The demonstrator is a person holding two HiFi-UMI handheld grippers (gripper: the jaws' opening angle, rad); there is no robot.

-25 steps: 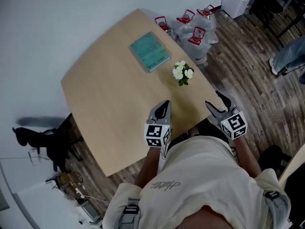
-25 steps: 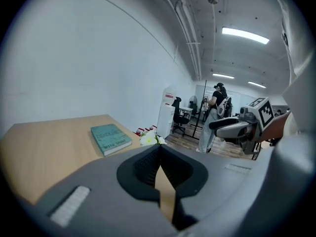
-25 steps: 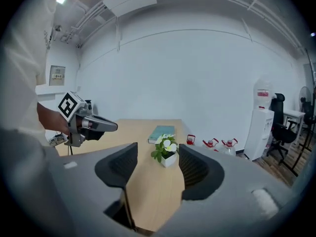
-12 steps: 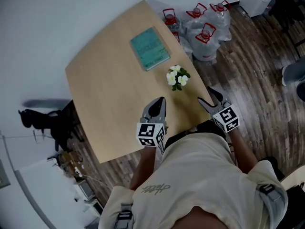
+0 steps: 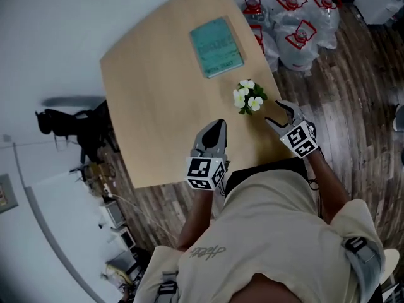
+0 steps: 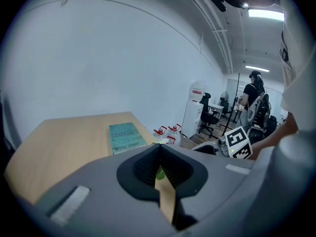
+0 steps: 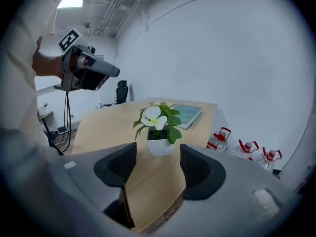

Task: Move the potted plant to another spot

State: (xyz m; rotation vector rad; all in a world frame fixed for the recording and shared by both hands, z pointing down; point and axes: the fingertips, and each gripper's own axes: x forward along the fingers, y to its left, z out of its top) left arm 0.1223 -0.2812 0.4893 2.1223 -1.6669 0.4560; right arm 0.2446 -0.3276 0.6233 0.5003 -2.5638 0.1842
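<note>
Seen from my head, the blooms and leaves cover the pot, so only my right gripper view shows it. My left gripper's own body blocks most of its view; just a sliver of green shows past the pads.

The potted plant has white flowers with pale yellow-green centres above green leaves. It stands upright in a small white pot. It is on the wooden surface, apart from the teal book, on the book's side nearer me and close to the surface's edge.

My right gripper's jaws are opening and stand wide, with the pot just ahead of their tips, not between the pads. My left gripper is closed, pads together, holding nothing, farther from the book than the plant.

Beside the book, down on the floor, stand red-handled water jugs; I cannot make out what they hold.
</note>
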